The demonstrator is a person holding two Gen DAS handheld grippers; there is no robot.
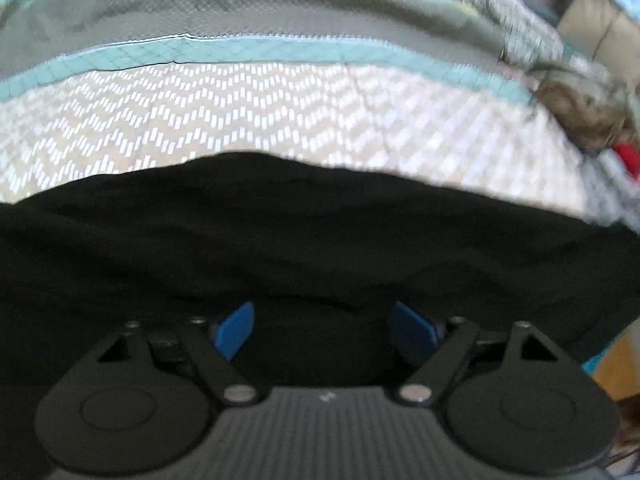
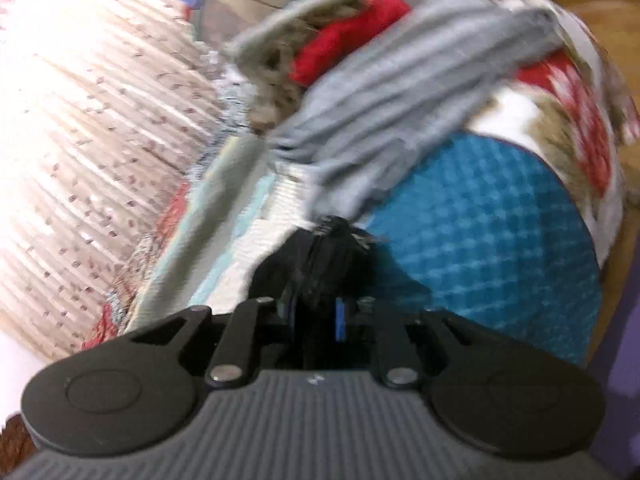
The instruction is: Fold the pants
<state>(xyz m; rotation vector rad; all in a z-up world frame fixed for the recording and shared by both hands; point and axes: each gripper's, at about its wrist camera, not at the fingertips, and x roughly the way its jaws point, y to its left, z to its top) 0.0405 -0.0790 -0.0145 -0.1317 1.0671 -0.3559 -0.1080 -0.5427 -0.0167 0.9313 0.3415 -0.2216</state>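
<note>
The black pants lie spread over a patterned bed cover and fill the lower half of the left wrist view. My left gripper hovers just over them, its blue pads wide apart, with only flat cloth beneath. In the right wrist view my right gripper is shut on a bunched fold of the black pants, which sticks up between the blue pads. The picture is blurred.
A pile of clothes sits beyond: a grey garment, a red one and a teal waffle cloth. A pale striped pillow lies on the left. A fuzzy brown item sits at the cover's right edge.
</note>
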